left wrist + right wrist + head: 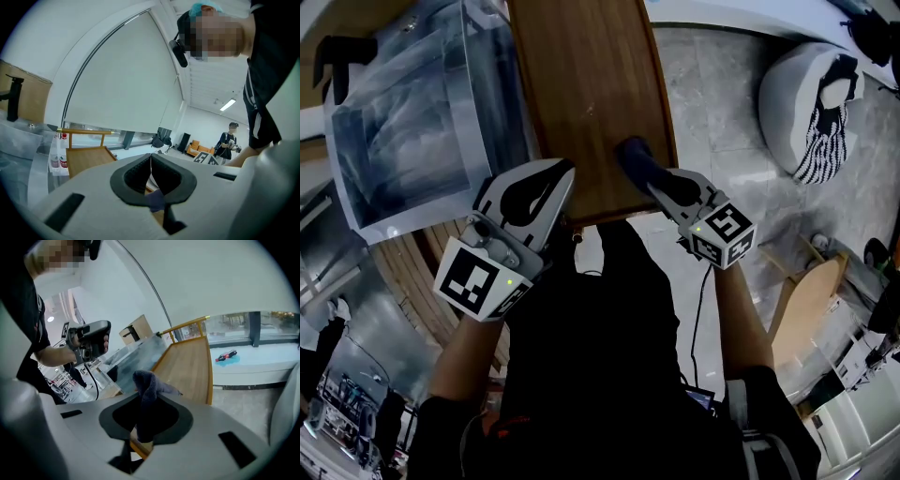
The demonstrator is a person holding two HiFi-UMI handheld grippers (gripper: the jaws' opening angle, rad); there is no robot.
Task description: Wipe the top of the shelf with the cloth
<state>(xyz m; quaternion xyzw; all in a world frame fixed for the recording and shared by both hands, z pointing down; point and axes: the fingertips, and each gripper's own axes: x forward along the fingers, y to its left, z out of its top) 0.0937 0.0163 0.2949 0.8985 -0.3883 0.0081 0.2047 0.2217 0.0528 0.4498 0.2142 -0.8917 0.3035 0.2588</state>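
Observation:
The wooden shelf top [591, 94] runs away from me in the middle of the head view. My right gripper [642, 164] is shut on a dark blue-grey cloth [634, 153], which rests on the shelf's near right part. In the right gripper view the cloth [148, 385] bunches up out of the jaws above the shelf [187, 364]. Beside the shelf's near left corner, my left gripper [566, 176] is shut with nothing in it. In its own view the left gripper [151, 161] points past the shelf [86, 159].
A clear plastic box [403, 112] stands against the shelf's left side. A grey beanbag [811, 98] with a striped cloth lies on the floor at the right, a small wooden chair [806, 300] nearer me. A red bottle [226, 355] lies on the floor beyond the shelf.

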